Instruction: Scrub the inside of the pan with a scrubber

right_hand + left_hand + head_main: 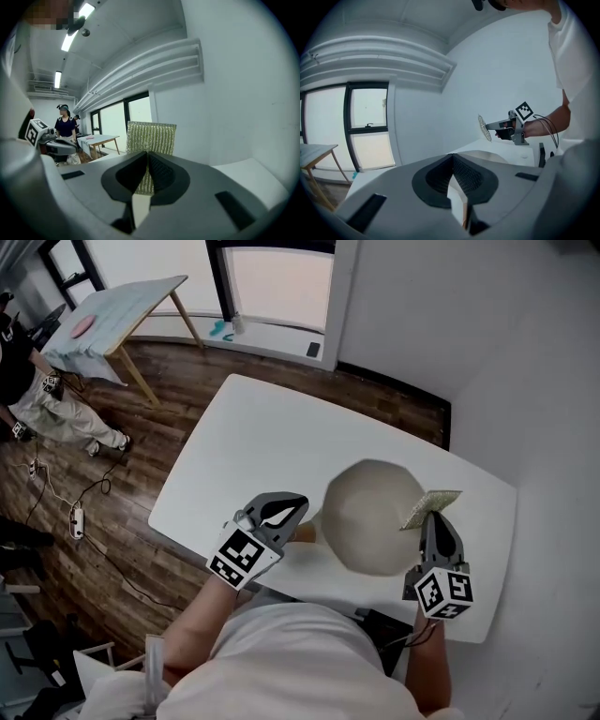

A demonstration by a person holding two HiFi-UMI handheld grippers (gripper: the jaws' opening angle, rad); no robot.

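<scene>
**Pan in one claw, scrubber in the other**

The pan [370,517], pale beige and round, is over the near half of the white surface [253,437]. Its tan handle [306,532] points toward the person's left. The left claw [295,514] is clenched on that handle. In the left gripper view its jaws meet with only a thin strip showing between them.

The right claw [433,521] grasps the scrubber [431,505], a flat pad of glittery green-gold mesh. In the right gripper view the jaws pinch the pad's lower edge, and the rest of the pad stands upright above them. From the head view the scrubber sits just beside the pan's right rim. Whether it touches the rim cannot be told there. The left gripper view shows it in the air against the white wall.

Farther off, a second table [122,306] stands on the wooden floor [112,512] by the window, with a person [37,390] next to it.
</scene>
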